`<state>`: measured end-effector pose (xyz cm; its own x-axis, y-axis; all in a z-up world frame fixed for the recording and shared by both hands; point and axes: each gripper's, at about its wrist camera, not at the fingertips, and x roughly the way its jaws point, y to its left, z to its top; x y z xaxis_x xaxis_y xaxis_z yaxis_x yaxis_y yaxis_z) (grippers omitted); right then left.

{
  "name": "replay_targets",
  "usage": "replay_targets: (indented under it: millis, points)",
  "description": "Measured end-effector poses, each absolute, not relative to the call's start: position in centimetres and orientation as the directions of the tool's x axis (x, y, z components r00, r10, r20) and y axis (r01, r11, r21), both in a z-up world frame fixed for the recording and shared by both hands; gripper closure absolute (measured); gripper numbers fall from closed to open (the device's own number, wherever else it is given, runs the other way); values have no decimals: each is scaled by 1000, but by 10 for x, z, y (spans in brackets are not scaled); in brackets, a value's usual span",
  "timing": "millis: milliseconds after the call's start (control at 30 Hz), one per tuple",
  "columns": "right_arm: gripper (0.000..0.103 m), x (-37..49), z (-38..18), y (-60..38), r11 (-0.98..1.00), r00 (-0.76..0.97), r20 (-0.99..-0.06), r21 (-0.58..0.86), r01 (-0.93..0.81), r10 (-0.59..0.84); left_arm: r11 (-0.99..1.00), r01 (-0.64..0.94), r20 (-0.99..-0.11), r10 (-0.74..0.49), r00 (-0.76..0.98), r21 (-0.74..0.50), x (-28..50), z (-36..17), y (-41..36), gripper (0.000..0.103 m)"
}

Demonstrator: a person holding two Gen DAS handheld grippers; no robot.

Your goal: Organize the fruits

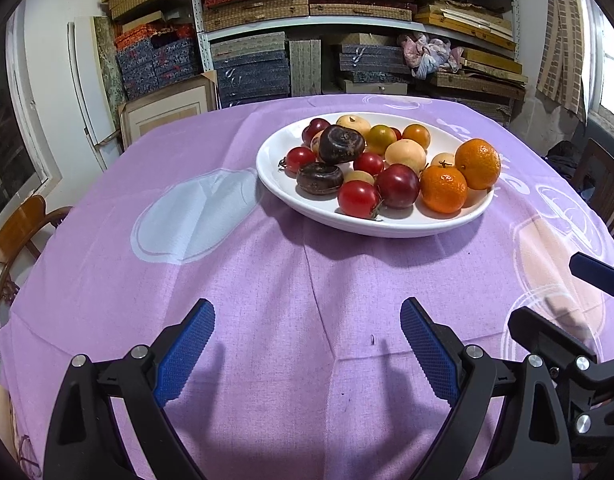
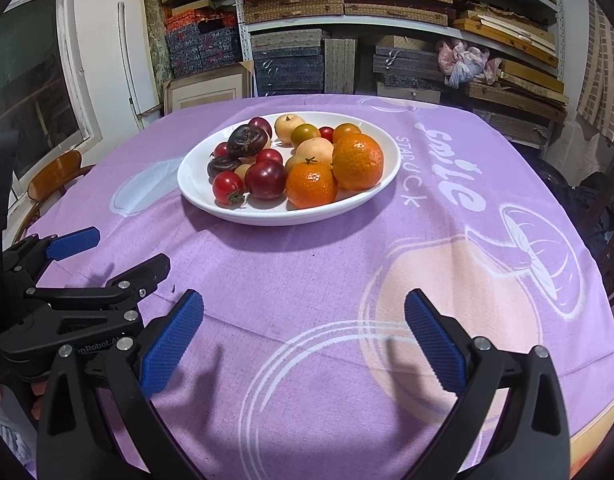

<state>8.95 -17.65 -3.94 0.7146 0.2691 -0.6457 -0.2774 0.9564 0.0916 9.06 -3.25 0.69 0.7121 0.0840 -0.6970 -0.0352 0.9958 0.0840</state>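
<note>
both the left claw (image 1: 307, 344) and right claw (image 2: 303, 336) hover wide open, empty, near the fruit plate (image 1: 275, 176).

In the white plate (image 1: 395, 227), I cannot fully see the fruits behind the two oranges (image 1: 443, 189); several pale ones are partly covered. Beyond the plate, the shelf boxes (image 2: 291, 4) are cut off by the upper edge. I cannot read the tablecloth lettering (image 1: 507, 178) beside the plate in the left view.
</note>
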Motion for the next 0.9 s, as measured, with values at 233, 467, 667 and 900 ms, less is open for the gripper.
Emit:
replay_targets:
  millis: [233, 467, 667, 900]
  points:
    - [4, 88, -41, -175, 958, 710, -653, 89, -274, 264, 996, -35, -702, 81, 708, 80, 90, 7, -32, 8]
    - [4, 79, -54, -165, 959, 675, -699, 59, -277, 238, 996, -22, -738, 78, 670, 85, 81, -3, -28, 8]
    - [4, 77, -57, -163, 958, 668, -705, 55, -281, 237, 997, -33, -756, 70, 651, 64, 75, -10, -21, 8]
    - [4, 82, -60, -165, 963, 649, -726, 62, -263, 225, 999, -29, -765, 49, 642, 40, 74, -12, -19, 8]
